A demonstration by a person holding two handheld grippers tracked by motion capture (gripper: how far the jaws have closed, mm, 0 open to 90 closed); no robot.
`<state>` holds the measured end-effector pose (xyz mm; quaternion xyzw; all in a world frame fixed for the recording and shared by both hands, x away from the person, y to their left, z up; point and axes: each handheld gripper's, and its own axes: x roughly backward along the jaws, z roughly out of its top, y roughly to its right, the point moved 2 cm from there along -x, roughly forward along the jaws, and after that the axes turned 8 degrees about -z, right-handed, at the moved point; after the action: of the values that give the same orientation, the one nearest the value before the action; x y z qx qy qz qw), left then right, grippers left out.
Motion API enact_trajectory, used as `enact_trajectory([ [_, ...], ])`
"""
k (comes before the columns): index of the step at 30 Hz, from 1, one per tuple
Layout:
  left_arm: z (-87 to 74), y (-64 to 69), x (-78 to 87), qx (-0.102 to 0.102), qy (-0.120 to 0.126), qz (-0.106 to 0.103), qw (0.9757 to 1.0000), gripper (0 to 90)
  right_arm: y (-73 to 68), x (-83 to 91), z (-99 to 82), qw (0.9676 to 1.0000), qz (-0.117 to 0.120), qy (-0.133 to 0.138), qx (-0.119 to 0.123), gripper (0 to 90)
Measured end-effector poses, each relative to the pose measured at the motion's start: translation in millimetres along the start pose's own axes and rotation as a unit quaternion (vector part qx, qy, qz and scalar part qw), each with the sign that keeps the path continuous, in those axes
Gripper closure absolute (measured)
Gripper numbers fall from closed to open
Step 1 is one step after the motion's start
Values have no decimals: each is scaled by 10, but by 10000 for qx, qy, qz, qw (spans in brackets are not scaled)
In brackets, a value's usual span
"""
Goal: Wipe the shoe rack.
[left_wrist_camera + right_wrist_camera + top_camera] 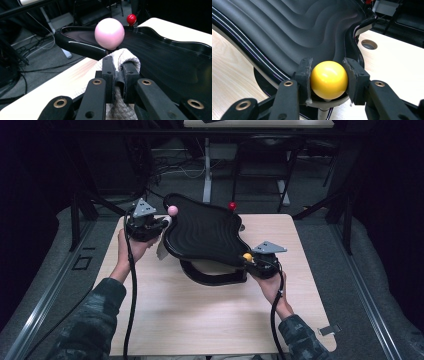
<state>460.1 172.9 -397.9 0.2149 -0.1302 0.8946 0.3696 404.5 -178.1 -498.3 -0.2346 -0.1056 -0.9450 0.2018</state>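
Note:
A glossy black tray [202,230] with a rippled surface sits tilted on a black stand [215,276] in the middle of the table. Three ball knobs stand at its rim: pink [172,210], red [232,206] and yellow [247,256]. My left gripper [161,226] is at the tray's left edge, shut on a grey-white cloth [125,56] whose free end hangs down [162,250]. The pink ball [109,33] stands just beyond the jaw tips, and the red ball [131,18] is farther off. My right gripper [329,76] is shut on the yellow ball [329,79] at the tray's near right corner.
The light wooden table [200,320] has a round cable hole [369,44] beyond the tray's right side. Both forearms come in from the near edge in camouflage sleeves. Dark frames, cables and another desk's legs [207,170] stand behind the table.

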Motion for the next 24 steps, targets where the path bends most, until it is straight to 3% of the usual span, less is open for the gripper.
enact_trajectory([
  [17, 14, -66, -94, 155, -164, -75, 9997, 833, -8, -1, -1, 10000, -36, 3, -6, 596],
  [24, 1, -61, -35, 216, -171, -160, 9995, 835, -16, 2, 5, 10000, -91, -25, 8, 597],
])
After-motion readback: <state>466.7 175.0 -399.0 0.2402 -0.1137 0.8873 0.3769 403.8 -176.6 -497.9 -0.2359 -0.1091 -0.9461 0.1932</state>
